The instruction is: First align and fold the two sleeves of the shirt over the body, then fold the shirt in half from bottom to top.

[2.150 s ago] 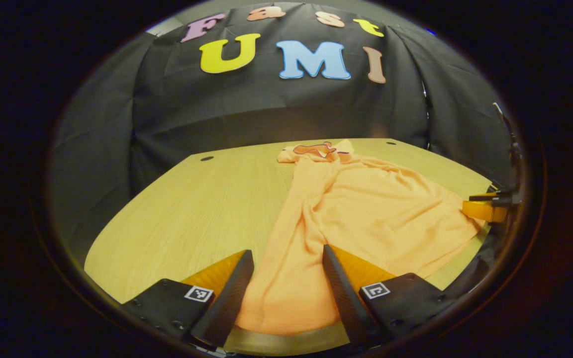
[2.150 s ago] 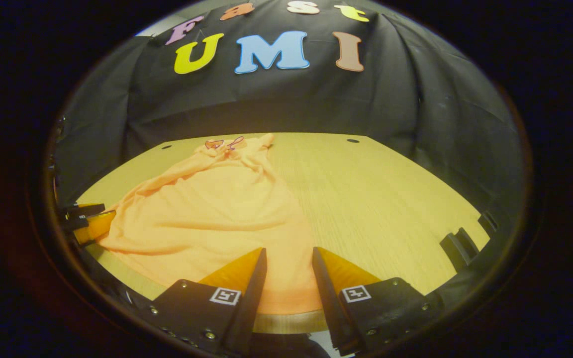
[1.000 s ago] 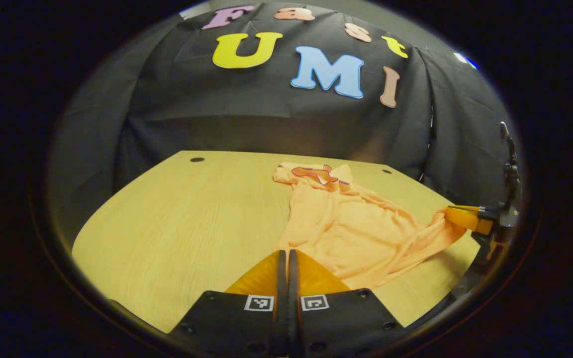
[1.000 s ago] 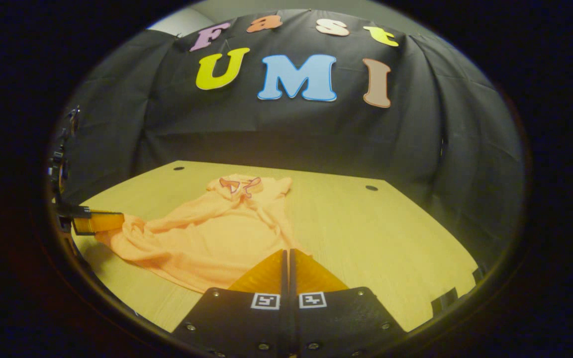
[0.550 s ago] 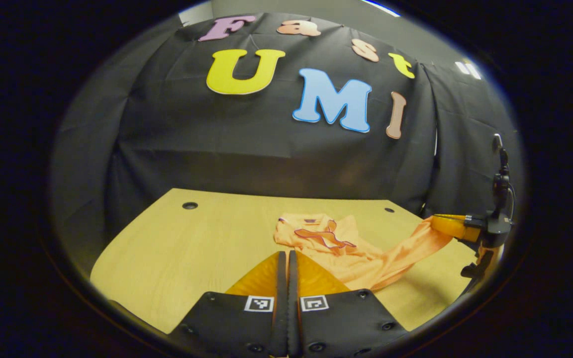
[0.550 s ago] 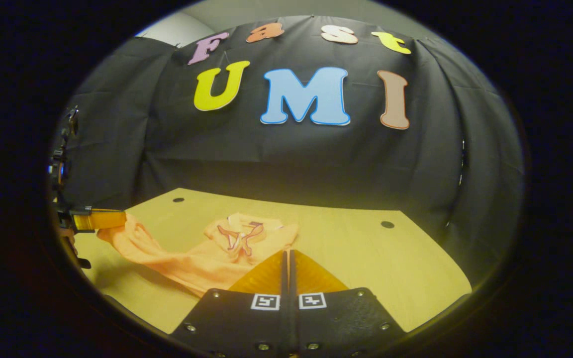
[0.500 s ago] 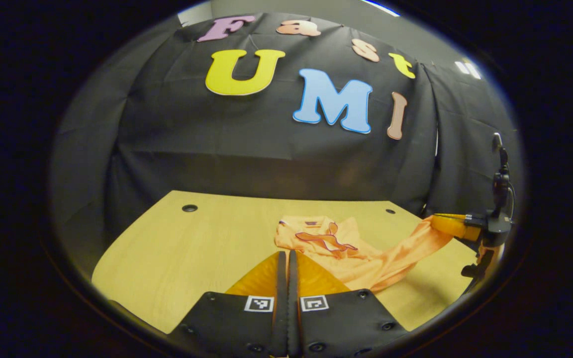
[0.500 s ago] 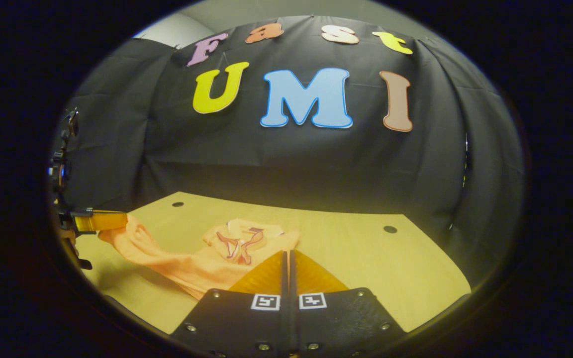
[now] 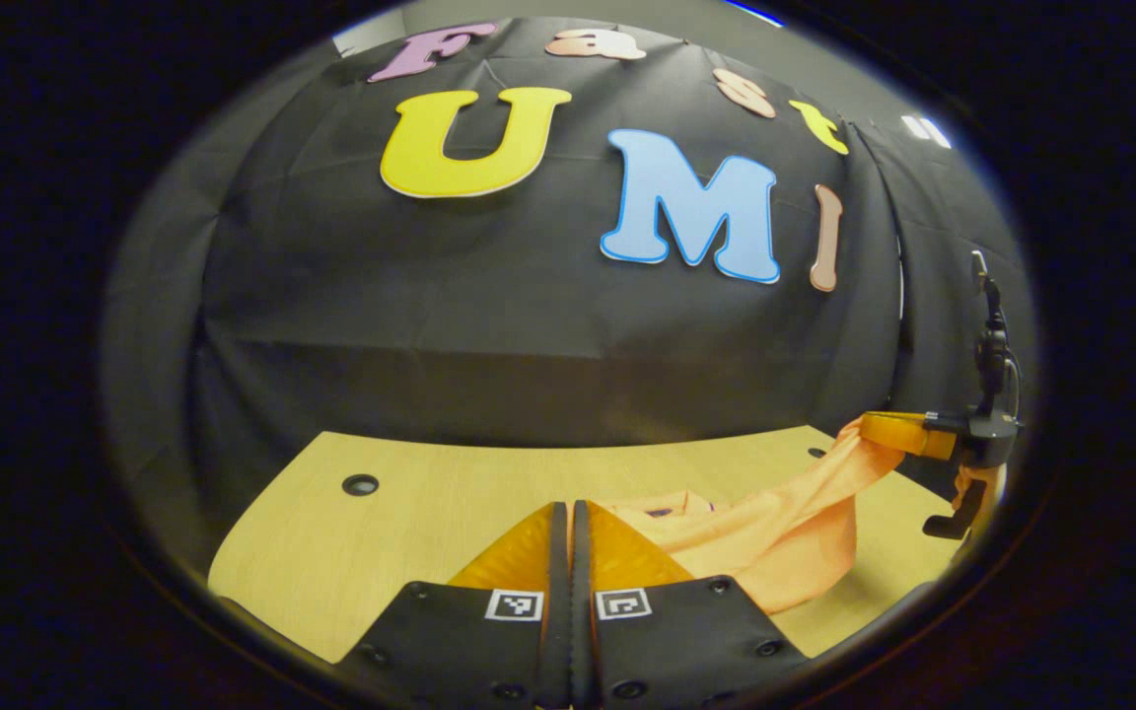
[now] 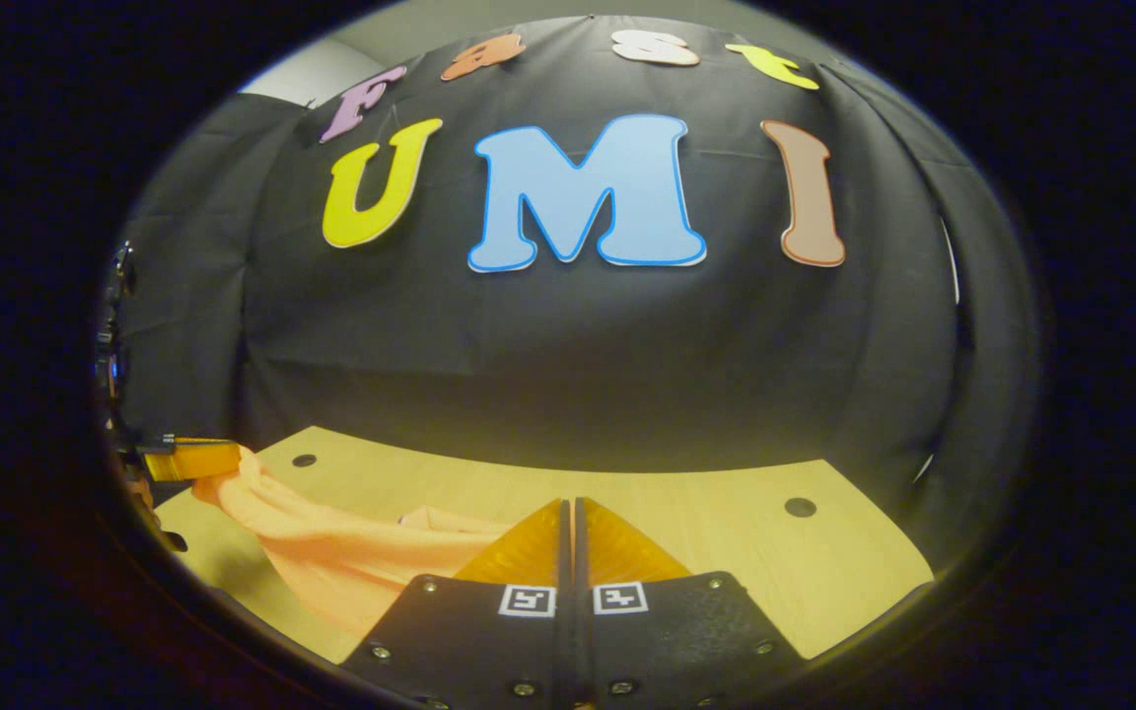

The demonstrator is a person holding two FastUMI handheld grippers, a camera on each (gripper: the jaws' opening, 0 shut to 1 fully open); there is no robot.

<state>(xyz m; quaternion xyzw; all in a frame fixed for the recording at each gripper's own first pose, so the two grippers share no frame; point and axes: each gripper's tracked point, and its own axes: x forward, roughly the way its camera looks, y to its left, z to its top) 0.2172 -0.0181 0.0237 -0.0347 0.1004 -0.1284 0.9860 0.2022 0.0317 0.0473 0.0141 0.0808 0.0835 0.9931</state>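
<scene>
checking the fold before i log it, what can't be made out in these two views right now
- Sleeves: the shirt hangs bunched between the grippers, so how they lie is hidden, both views.
- Collar: mostly behind the left gripper, left gripper view.
- Hem in each grip: covered by each gripper's own closed fingers; the right gripper hides its bit.
- Table near edge: behind gripper bodies.

Your left gripper (image 9: 570, 513) hides the near part of the shirt (image 9: 785, 532); whatever cloth its closed fingers pinch is out of sight. In the right gripper view, the right gripper (image 10: 570, 511) likewise covers the shirt's end. The collar is probably behind the fingers. The table (image 9: 400, 513) near edge is cut off.
</scene>
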